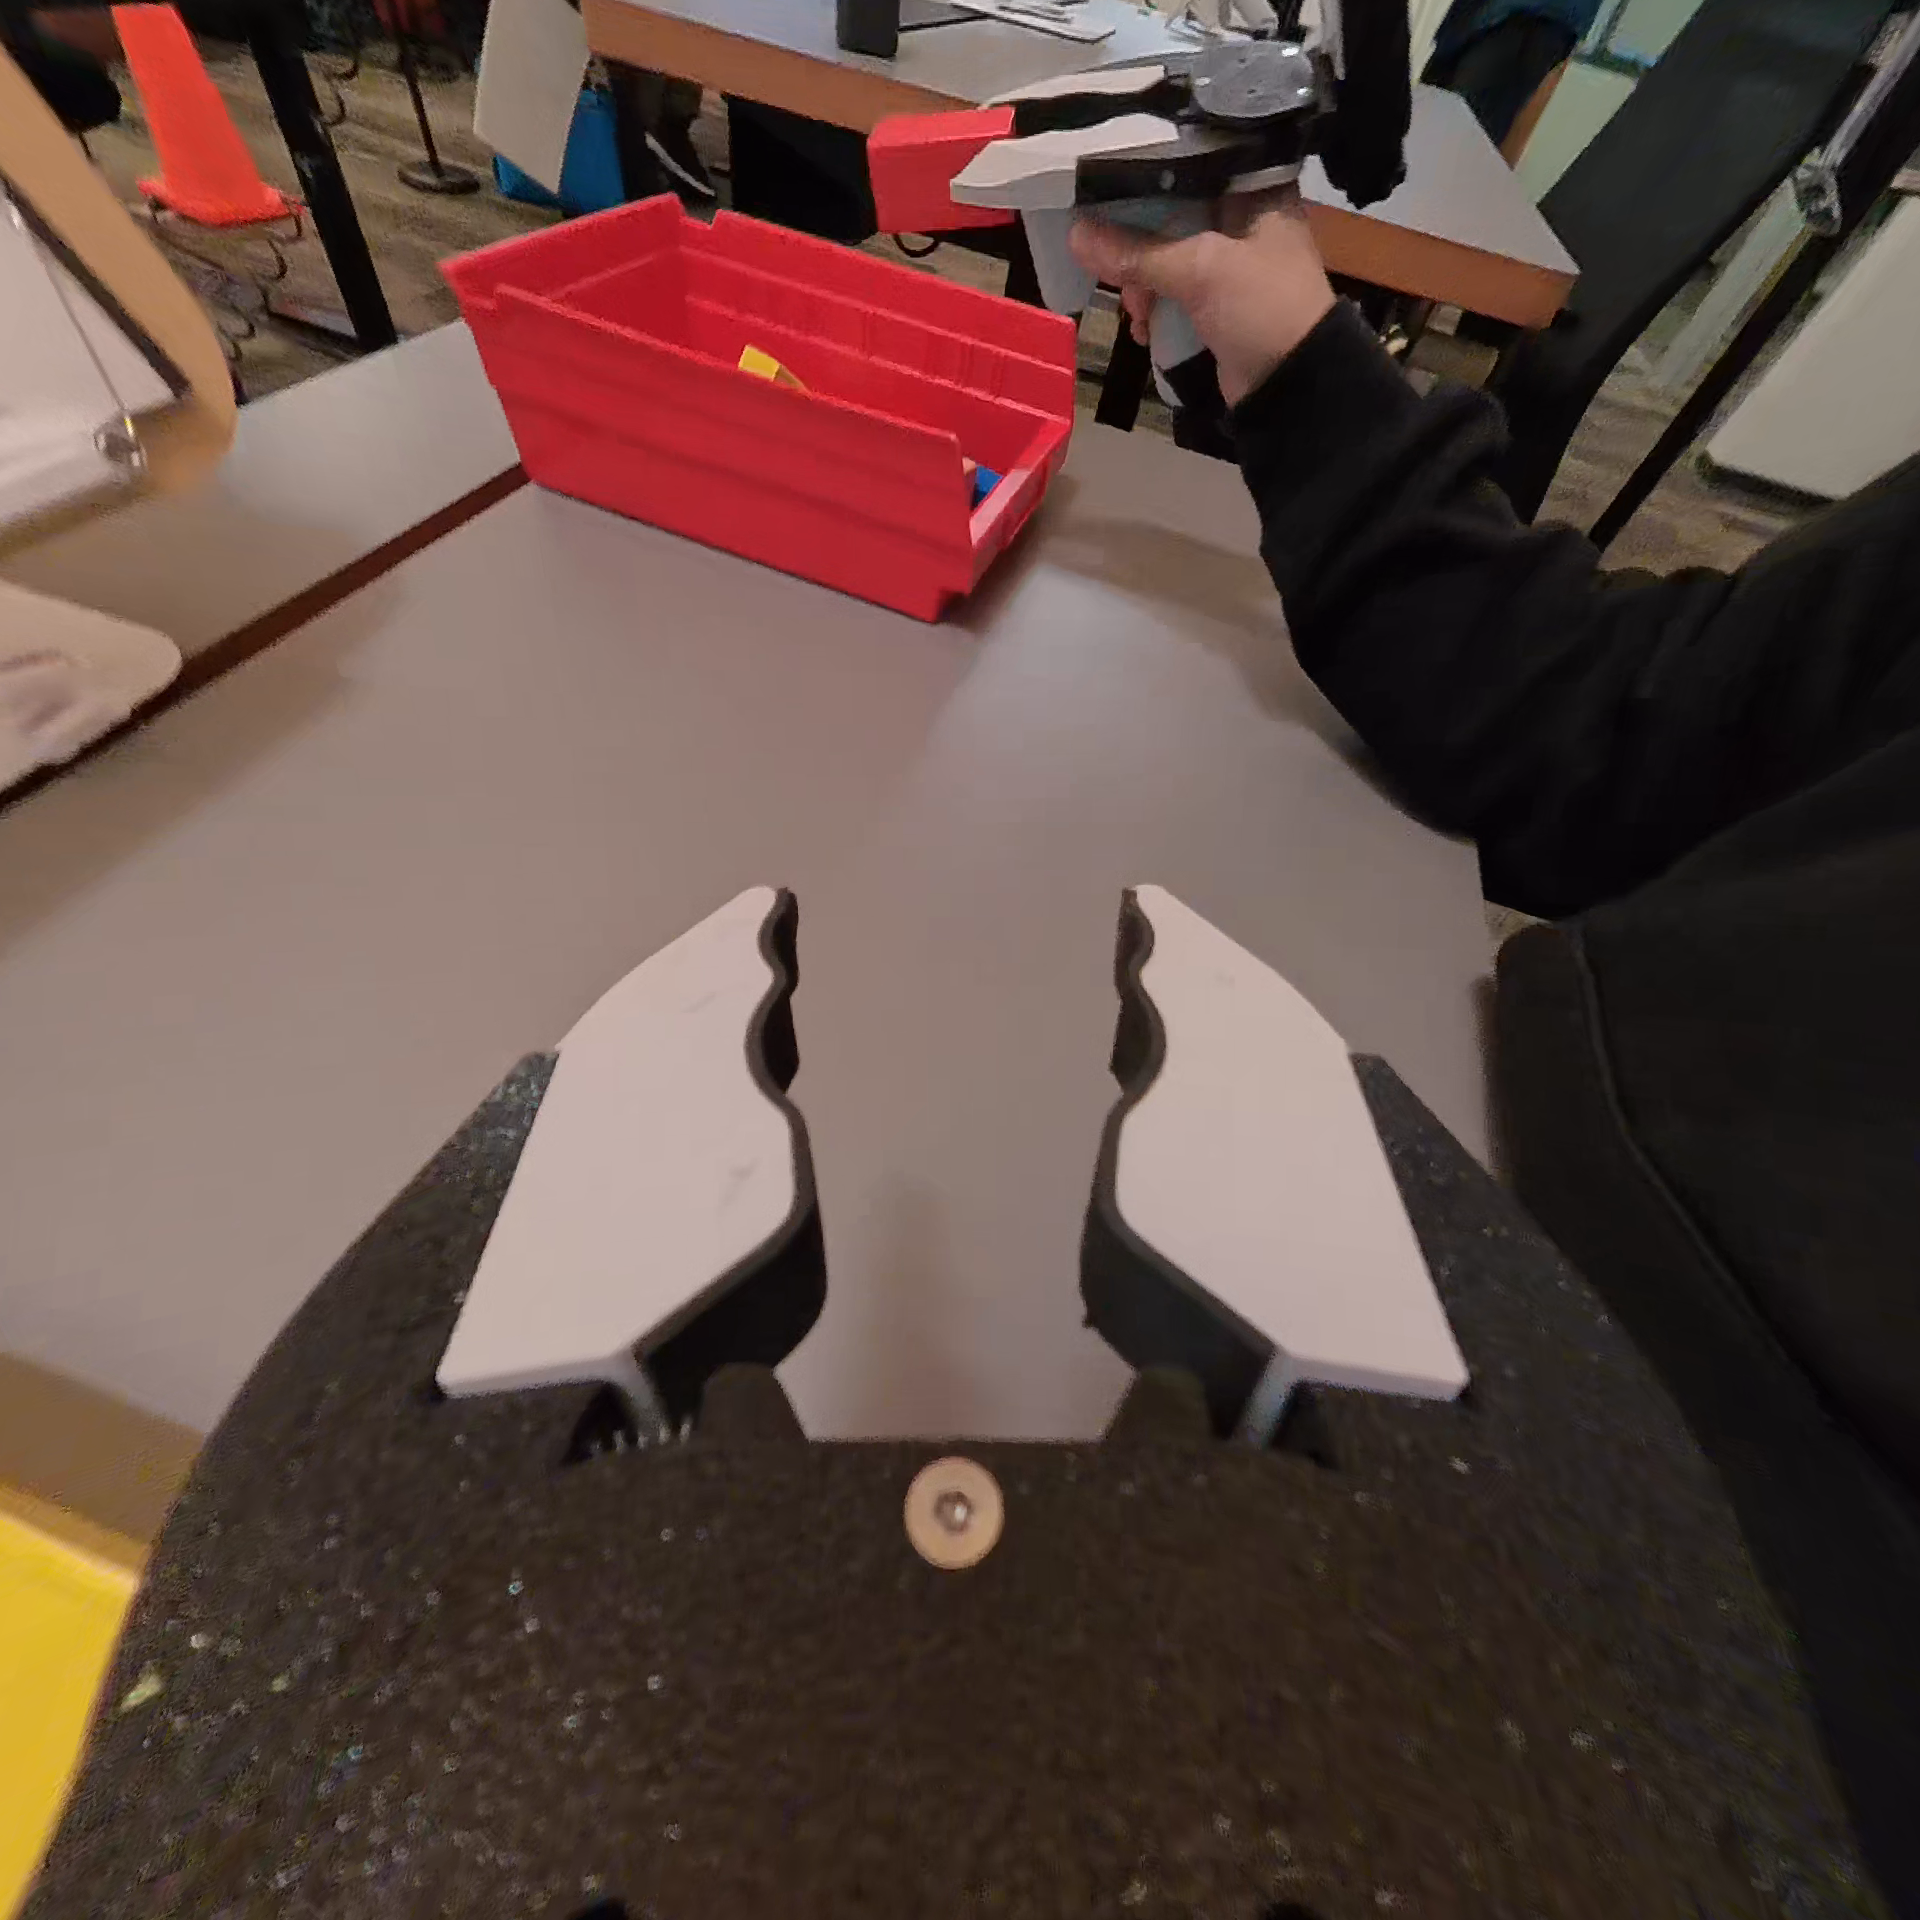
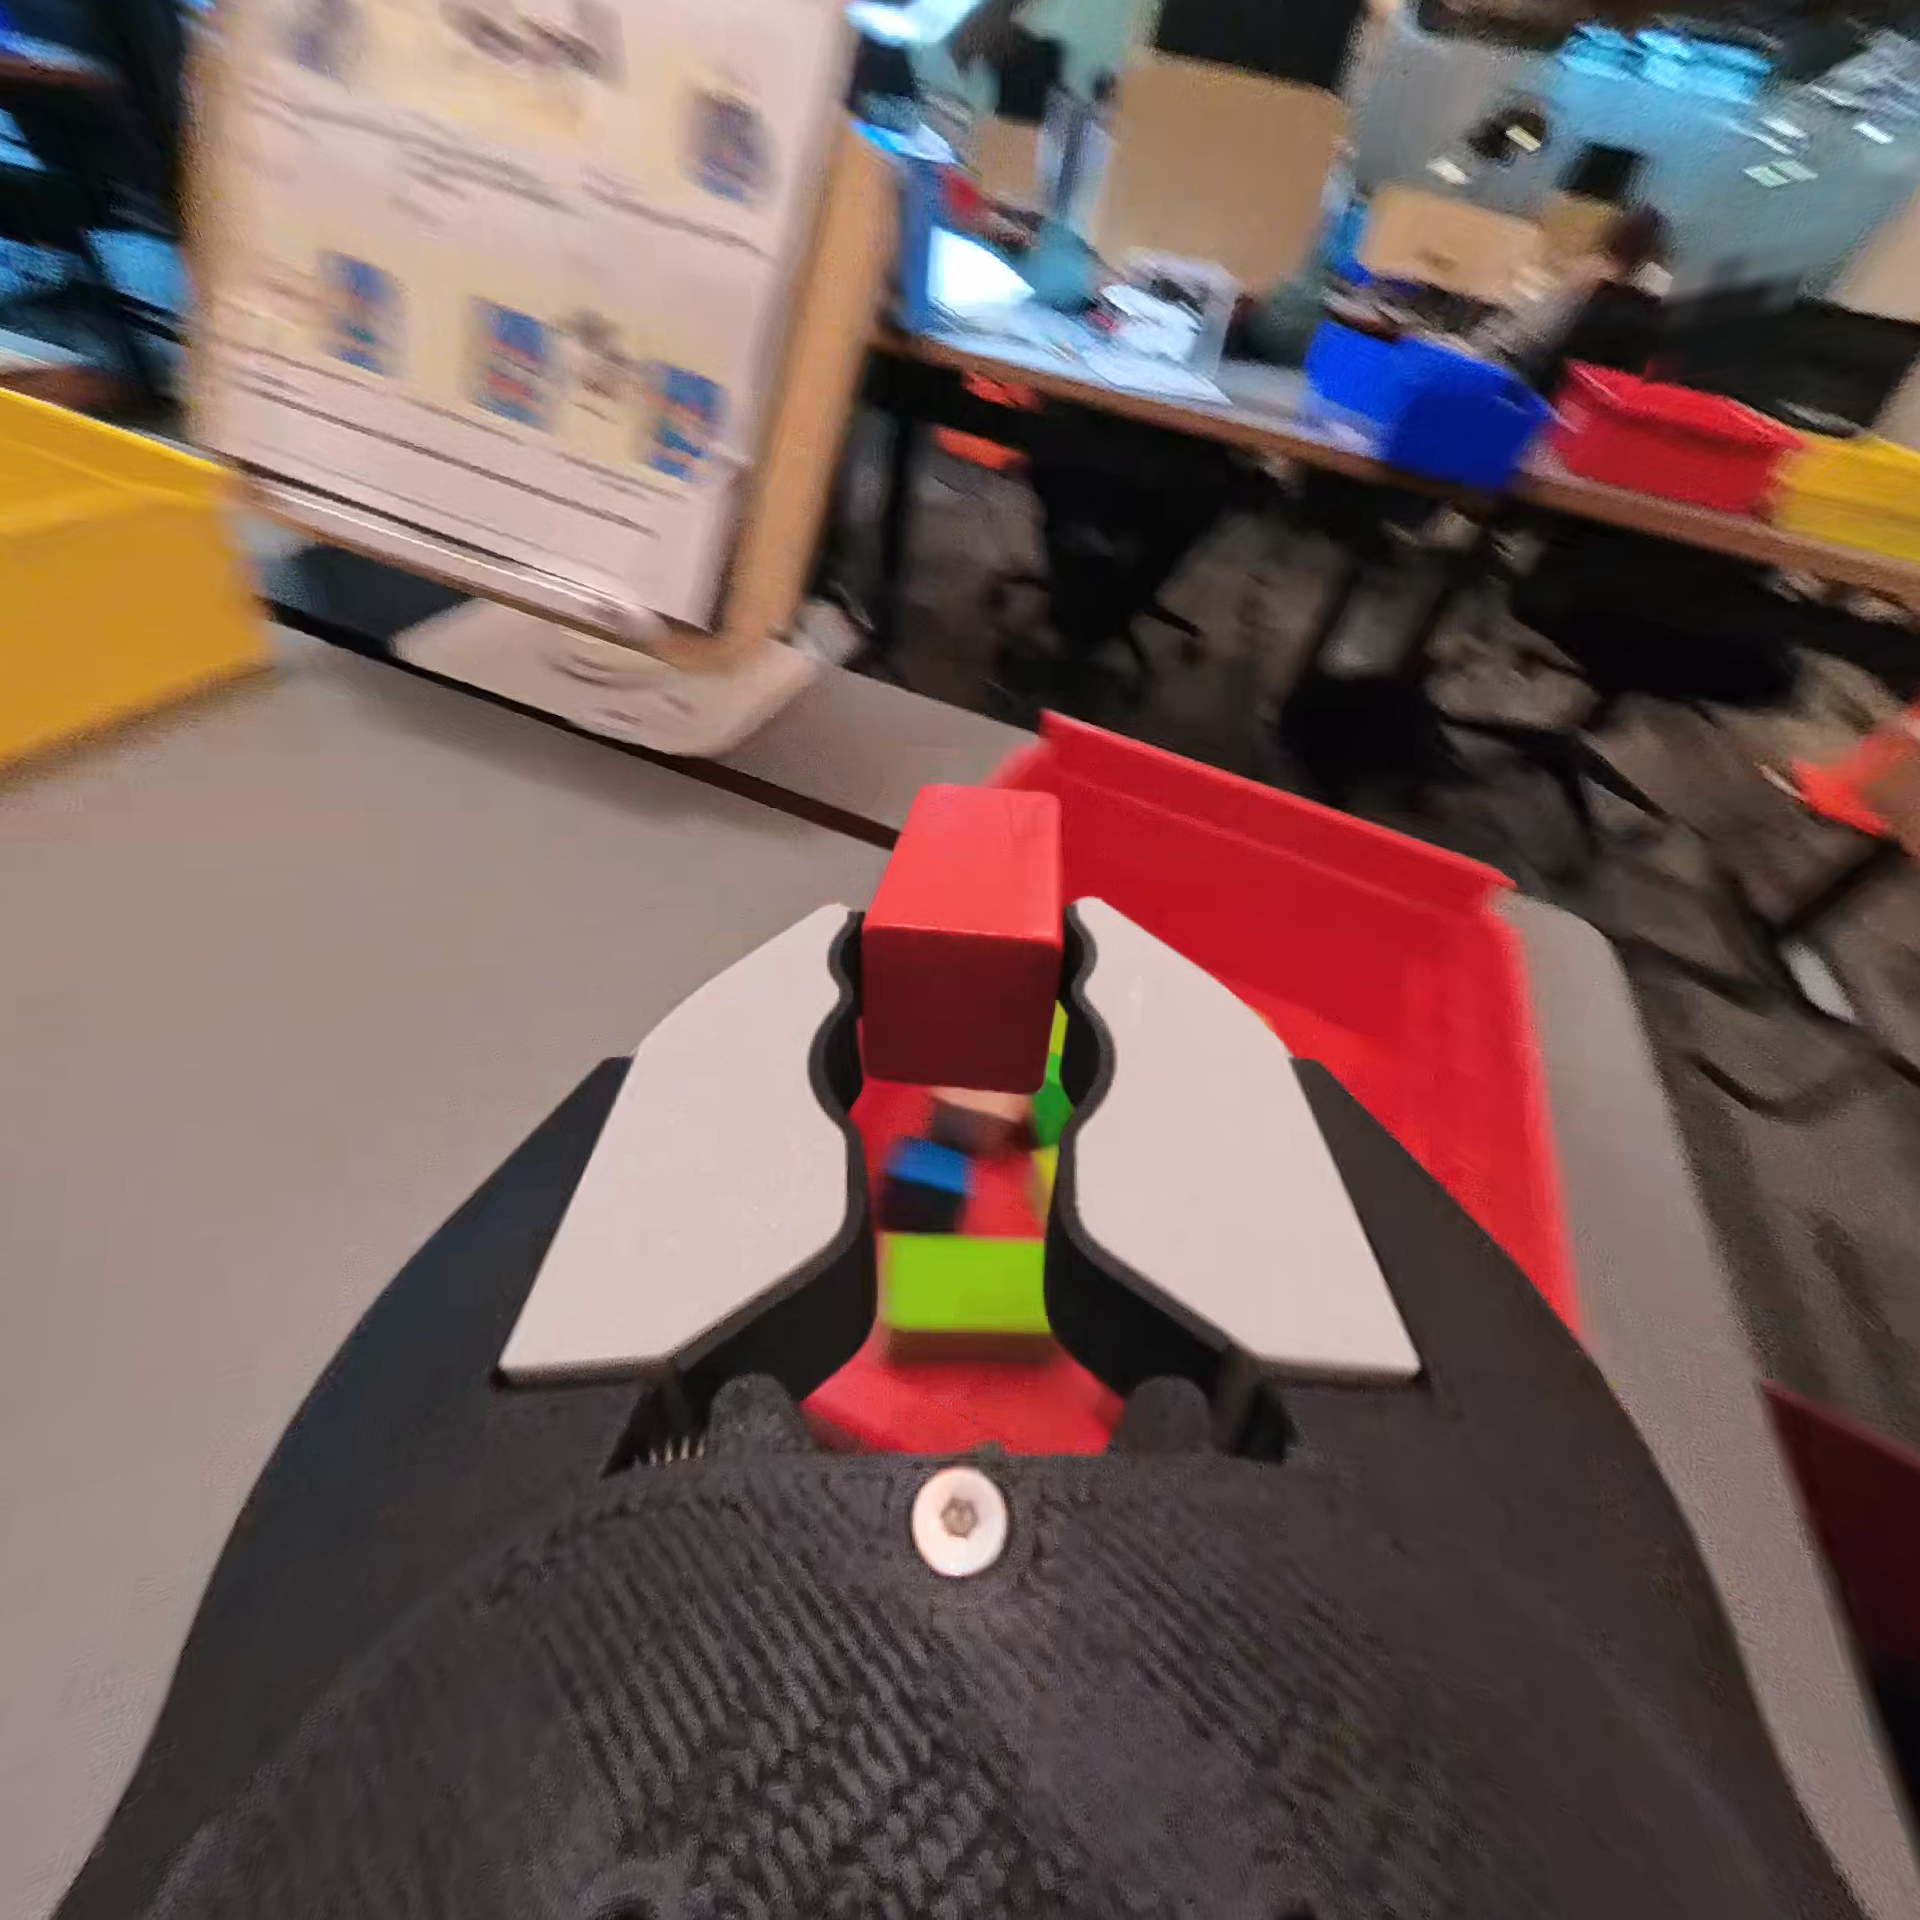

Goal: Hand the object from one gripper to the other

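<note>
red block [image 2: 961,966] clamped at its near end in right claw [image 2: 961,971], raised over red bin [image 2: 1351,935] on worktop [image 1: 623,831] | left claw [image 1: 961,925] spread, nothing between | block judged rigid, light, smooth-painted; protruding far end best taken on flat sides

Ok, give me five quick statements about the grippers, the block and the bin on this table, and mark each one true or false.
1. The right gripper is clamped on a red block. True.
2. The left gripper is gripping a green block. False: its jaws stand apart with only bare table between them.
3. The red bin holds several coloured blocks. True: a green block and a blue block show inside.
4. The red block is lying inside the bin. False: it is held up in the air above the bin.
5. The red bin is upside down. False: it sits upright, open side up.
</note>
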Demonstrator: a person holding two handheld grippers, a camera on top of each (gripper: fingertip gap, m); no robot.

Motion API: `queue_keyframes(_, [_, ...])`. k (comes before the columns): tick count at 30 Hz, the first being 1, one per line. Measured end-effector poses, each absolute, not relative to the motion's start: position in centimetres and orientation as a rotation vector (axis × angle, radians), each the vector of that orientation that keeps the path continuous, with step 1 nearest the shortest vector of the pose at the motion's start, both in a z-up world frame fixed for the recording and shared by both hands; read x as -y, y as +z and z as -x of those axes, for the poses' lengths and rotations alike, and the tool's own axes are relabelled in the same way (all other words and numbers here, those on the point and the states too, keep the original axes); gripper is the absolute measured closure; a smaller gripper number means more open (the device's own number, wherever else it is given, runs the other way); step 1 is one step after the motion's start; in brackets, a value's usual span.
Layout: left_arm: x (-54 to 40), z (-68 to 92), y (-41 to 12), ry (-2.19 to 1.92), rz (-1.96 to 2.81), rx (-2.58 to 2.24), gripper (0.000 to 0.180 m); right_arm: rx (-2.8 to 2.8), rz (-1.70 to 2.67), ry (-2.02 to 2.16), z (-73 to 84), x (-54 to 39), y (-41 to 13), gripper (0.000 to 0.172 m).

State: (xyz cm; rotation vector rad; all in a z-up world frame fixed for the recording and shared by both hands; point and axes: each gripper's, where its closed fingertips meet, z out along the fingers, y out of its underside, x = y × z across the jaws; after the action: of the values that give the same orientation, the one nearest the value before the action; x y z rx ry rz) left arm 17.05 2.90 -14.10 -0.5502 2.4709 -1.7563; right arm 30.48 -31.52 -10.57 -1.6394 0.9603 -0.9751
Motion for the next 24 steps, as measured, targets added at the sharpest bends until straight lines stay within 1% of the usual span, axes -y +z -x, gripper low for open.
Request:
queue_keyframes(3, [-4.4, -16.0, -15.5, -1.795, 0.653, -2.469, 0.123, -1.132, 1.73, -0.996, -32.9, 37.2, -13.5, 0.136])
queue_keyframes(8, [-6.3, -15.5, -17.1, -1.798, 0.796, -2.456, 0.125, -1.384, 1.946, -0.844, -35.5, 41.7, -18.7, 0.136])
queue_keyframes(13, [-6.9, -15.1, -17.9, -1.805, 0.826, -2.456, 0.128, -1.472, 2.082, -0.844, -36.9, 42.6, -20.4, 0.136])
queue_keyframes(17, [-7.4, -15.7, -17.8, -1.789, 0.831, -2.429, 0.127, -1.519, 2.109, -0.922, -37.6, 43.1, -21.5, 0.134])
queue_keyframes(18, [-7.8, -15.9, -17.6, -1.78, 0.841, -2.415, 0.127, -1.521, 2.111, -0.932, -37.6, 43.1, -21.6, 0.123])
queue_keyframes(19, [-8.3, -16.2, -17.5, -1.763, 0.856, -2.399, 0.127, -1.526, 2.094, -0.957, -37.6, 43.1, -21.5, 0.106])
queue_keyframes(20, [-8.9, -16.5, -17.4, -1.735, 0.874, -2.376, 0.126, -1.521, 2.073, -0.978, -37.4, 42.9, -21.3, 0.099])
queue_keyframes(21, [-9.8, -17.0, -17.2, -1.699, 0.894, -2.349, 0.126, -1.503, 2.058, -0.984, -37.2, 42.6, -20.9, 0.098])
queue_keyframes(24, [-13.4, -18.6, -17.0, -1.536, 1.014, -2.262, 0.126, -1.468, 1.986, -1.063, -36.0, 41.7, -18.8, 0.086])
